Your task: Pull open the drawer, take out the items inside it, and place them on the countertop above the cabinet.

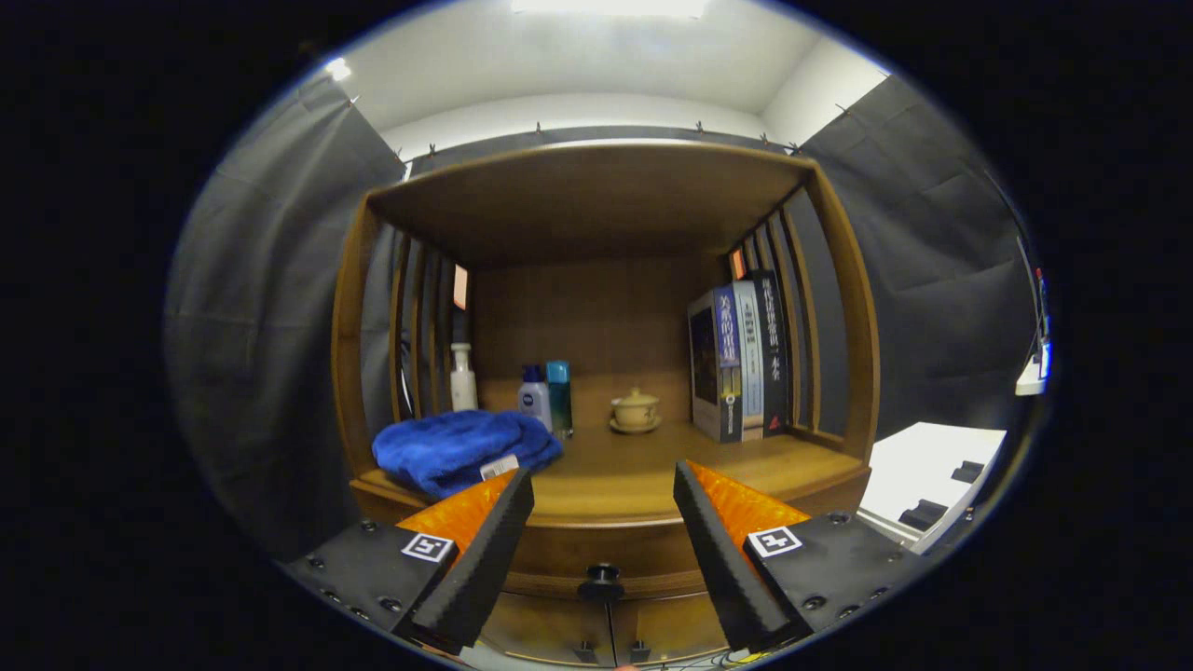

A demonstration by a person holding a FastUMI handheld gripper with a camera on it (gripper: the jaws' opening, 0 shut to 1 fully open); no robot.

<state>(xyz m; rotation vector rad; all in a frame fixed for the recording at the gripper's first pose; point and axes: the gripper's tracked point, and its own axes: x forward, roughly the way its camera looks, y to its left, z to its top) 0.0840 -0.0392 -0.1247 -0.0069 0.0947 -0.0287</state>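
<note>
countertop (615, 475) ahead; gripper (604, 489) fingers spread above drawer knob (601, 582)

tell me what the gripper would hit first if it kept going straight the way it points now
Probably the cabinet's front edge by the drawer knob, which sits low between the open fingers of the gripper. Depth is unclear, so it might instead pass over the countertop.

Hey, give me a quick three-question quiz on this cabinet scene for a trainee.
1. True or false: the gripper is open, fingers apart, holding nothing.
2. What lies on the wooden countertop beside the left finger? A) folded blue towel B) red cup C) green plate
3. What sits low between the fingers, on the closed wooden drawer?

Key: 1 true; 2 A; 3 the small round black drawer knob.
</note>
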